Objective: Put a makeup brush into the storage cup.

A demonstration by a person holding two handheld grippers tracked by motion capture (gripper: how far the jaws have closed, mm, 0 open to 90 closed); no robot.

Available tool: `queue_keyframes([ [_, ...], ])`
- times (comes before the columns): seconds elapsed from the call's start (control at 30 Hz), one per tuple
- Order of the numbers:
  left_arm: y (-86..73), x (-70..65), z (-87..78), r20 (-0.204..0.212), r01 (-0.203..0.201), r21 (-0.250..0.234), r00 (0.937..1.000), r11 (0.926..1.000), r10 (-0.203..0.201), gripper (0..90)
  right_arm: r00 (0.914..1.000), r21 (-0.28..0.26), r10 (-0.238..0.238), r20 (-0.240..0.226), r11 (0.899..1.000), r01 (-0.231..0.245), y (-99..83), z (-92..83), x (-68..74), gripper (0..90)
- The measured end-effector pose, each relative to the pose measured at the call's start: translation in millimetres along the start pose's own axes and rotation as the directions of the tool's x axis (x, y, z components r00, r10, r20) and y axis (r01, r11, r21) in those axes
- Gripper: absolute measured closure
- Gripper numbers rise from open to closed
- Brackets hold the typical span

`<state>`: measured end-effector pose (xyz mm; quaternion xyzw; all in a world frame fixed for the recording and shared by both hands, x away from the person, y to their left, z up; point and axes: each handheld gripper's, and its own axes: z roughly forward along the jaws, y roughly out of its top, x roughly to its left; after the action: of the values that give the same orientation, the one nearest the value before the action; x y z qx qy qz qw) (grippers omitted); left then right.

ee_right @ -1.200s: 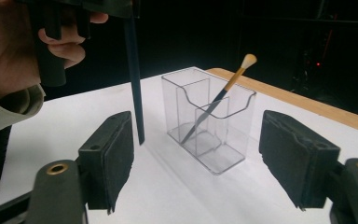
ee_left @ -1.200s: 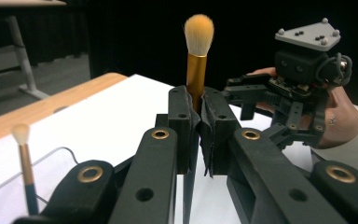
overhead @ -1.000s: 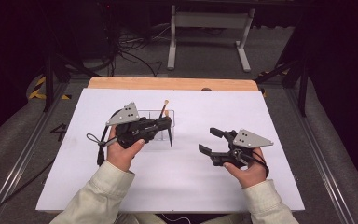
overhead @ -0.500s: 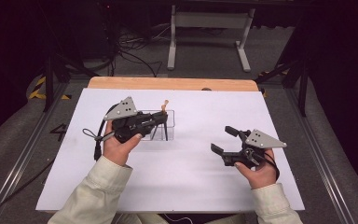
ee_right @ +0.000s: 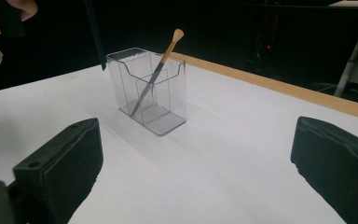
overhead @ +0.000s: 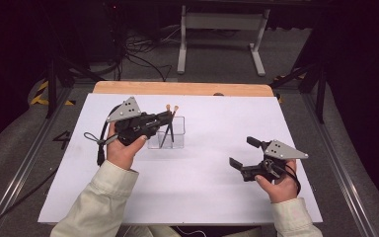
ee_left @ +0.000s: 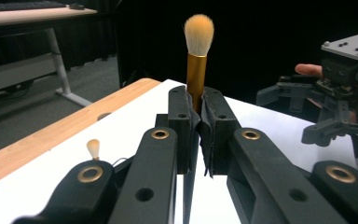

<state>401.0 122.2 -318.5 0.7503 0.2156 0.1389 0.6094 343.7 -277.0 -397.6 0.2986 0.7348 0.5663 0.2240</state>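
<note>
Clearly your left gripper pinches the gold-handled brush above the clear holder, its lower handle hidden by the pads, while your right gripper, jaws just opened wide, holds nothing.

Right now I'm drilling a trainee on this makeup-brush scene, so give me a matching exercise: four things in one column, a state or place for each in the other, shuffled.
Things:
1. left gripper
2. right gripper
3. small brush
4. clear holder

States:
A. leans inside the holder
B. stands on the white table
C. jaws wide apart, nothing between them
D. clamped on the gold-handled brush

Pairs: 1-D, 2-C, 3-A, 4-B
</note>
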Motion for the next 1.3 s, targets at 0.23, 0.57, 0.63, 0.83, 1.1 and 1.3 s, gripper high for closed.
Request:
queue_keyframes([
  [0.23, 2.0, 2.7, -0.1, -0.036, -0.014, 0.007, 0.9992, 0.9999, 0.015, 83.6, 0.9998, 0.017, 0.004, 0.020, 1.000, -0.005, -4.0, -7.7, -4.1, 2.6],
  [0.57, 1.6, 8.6, -1.6, -0.103, -0.017, -0.002, 0.9946, 0.9999, 0.016, 83.6, 0.9979, 0.047, 0.000, 0.065, 0.999, -0.003, -8.5, -15.6, -10.6, 2.4],
  [0.63, 0.9, 10.8, -0.9, -0.115, -0.015, -0.004, 0.9933, 0.9999, 0.014, 83.6, 0.9976, 0.049, 0.004, 0.069, 0.999, -0.008, -9.7, -17.1, -11.4, 2.0],
  [0.83, -1.6, 13.1, 1.1, -0.159, -0.022, -0.016, 0.9870, 0.9996, 0.019, 83.6, 0.9953, 0.062, 0.024, 0.094, 0.998, -0.029, -13.2, -20.2, -13.4, 1.9],
  [1.1, -6.5, 19.0, 6.8, -0.211, -0.038, -0.017, 0.9769, 0.9991, 0.033, 83.6, 0.9945, 0.068, 0.029, 0.100, 0.997, -0.036, -14.9, -22.8, -14.0, 1.7],
  [1.3, -11.2, 23.5, 9.8, -0.225, -0.037, -0.013, 0.9738, 0.9992, 0.033, 83.6, 0.9943, 0.070, 0.031, 0.102, 0.997, -0.038, -15.4, -23.7, -14.8, 1.7],
])
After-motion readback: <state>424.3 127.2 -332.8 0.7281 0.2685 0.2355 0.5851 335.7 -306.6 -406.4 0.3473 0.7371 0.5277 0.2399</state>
